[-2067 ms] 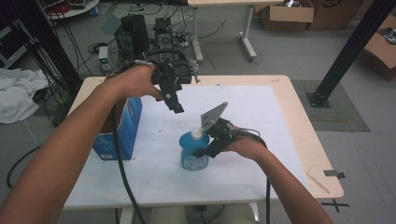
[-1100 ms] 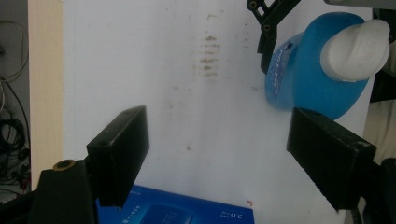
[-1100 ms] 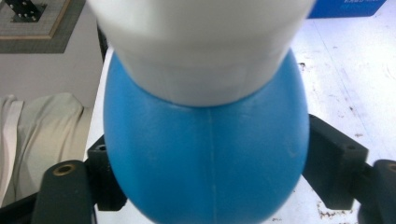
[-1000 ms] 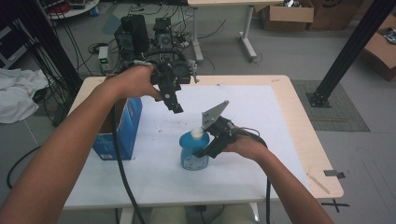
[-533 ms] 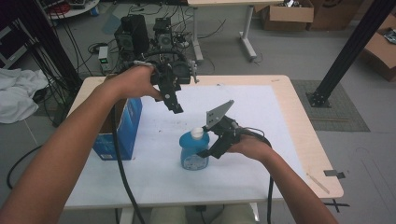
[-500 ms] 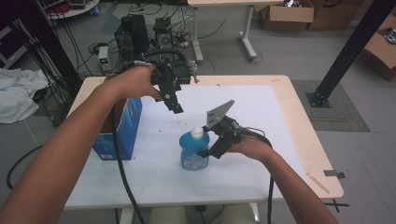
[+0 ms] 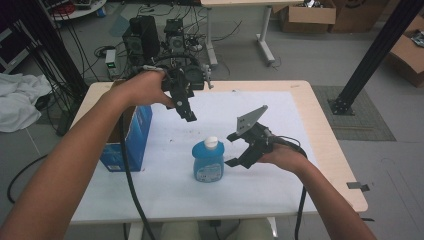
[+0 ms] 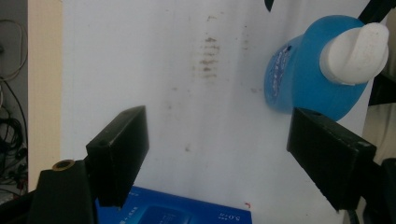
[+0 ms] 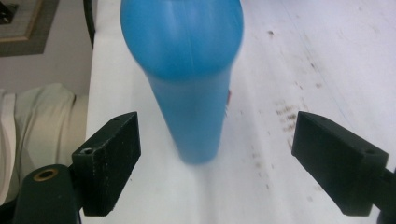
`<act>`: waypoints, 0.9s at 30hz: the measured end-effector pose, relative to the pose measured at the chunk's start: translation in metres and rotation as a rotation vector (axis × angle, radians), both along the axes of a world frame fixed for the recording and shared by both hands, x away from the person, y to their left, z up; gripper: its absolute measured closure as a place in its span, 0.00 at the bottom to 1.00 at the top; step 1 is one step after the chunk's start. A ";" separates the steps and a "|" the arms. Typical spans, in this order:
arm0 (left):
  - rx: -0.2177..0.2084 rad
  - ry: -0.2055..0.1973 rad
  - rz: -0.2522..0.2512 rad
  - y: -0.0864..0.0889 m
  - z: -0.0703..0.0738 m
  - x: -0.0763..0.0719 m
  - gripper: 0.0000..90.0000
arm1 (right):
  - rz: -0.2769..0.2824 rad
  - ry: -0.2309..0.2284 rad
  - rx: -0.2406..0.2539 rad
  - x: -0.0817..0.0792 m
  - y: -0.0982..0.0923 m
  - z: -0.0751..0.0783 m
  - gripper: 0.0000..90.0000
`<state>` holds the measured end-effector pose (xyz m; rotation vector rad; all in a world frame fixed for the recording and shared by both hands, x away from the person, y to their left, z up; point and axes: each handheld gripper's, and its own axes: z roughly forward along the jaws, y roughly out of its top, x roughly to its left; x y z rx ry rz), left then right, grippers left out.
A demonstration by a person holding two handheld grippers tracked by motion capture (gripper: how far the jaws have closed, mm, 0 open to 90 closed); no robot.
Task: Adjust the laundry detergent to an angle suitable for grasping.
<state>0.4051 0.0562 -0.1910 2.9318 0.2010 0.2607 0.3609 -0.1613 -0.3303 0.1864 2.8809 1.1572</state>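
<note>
A blue bottle [image 7: 207, 162] with a white cap [image 7: 211, 142] stands upright on the white mat [image 7: 165, 180], near the middle of the table. Just right of it is my right gripper [image 7: 231, 149], open; its jaws have just been opening, and nothing is pressed between them. In the right gripper view the bottle [image 9: 187, 70] rises ahead of the spread jaws of the right gripper [image 9: 217, 163], free of both pads. My left gripper [image 7: 186, 112] hangs open above the mat, behind and left of the bottle. From the left gripper [image 8: 219, 158] I look down on the bottle [image 8: 299, 79].
A blue carton [image 7: 125, 137] stands at the table's left edge, and its top shows as the blue carton [image 8: 187, 214] under my left jaws. Black equipment and cables [image 7: 150, 35] sit beyond the far edge. A black post [image 7: 370, 60] stands off the table's right.
My right gripper has let go of the bottle and drawn back to the right, jaws spread. The bottle stays upright in place. The left gripper has not moved.
</note>
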 end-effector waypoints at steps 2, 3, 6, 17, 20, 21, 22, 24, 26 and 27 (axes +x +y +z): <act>-0.002 0.001 0.002 0.000 0.000 0.000 0.24 | -0.018 0.003 -0.008 -0.001 -0.007 0.002 0.17; -0.002 0.000 0.003 0.000 0.000 0.000 0.24 | -0.018 0.003 -0.008 -0.001 -0.007 0.002 0.17; 0.000 -0.002 0.000 -0.001 0.000 -0.002 0.24 | -0.048 -0.003 -0.043 -0.004 -0.022 0.006 0.17; -0.003 -0.004 0.009 -0.006 0.000 -0.004 0.24 | -0.119 0.021 -0.149 -0.009 -0.066 0.012 0.17; 0.003 -0.005 0.009 -0.006 0.001 -0.005 0.24 | -0.142 0.026 -0.208 -0.012 -0.079 0.015 0.17; 0.002 -0.007 0.013 -0.006 0.001 -0.005 0.24 | -0.142 0.026 -0.208 -0.012 -0.079 0.015 0.17; -0.002 -0.009 0.015 -0.005 0.000 -0.006 0.24 | -0.147 0.025 -0.230 -0.012 -0.086 0.016 0.18; 0.000 -0.008 0.015 -0.005 0.001 -0.006 0.24 | -0.156 0.029 -0.237 -0.013 -0.089 0.017 0.17; -0.003 -0.010 0.018 -0.004 0.001 -0.006 0.24 | -0.167 0.030 -0.246 -0.012 -0.094 0.019 0.18; -0.006 -0.012 0.019 -0.004 0.001 -0.006 0.24 | -0.174 0.031 -0.252 -0.012 -0.097 0.021 0.18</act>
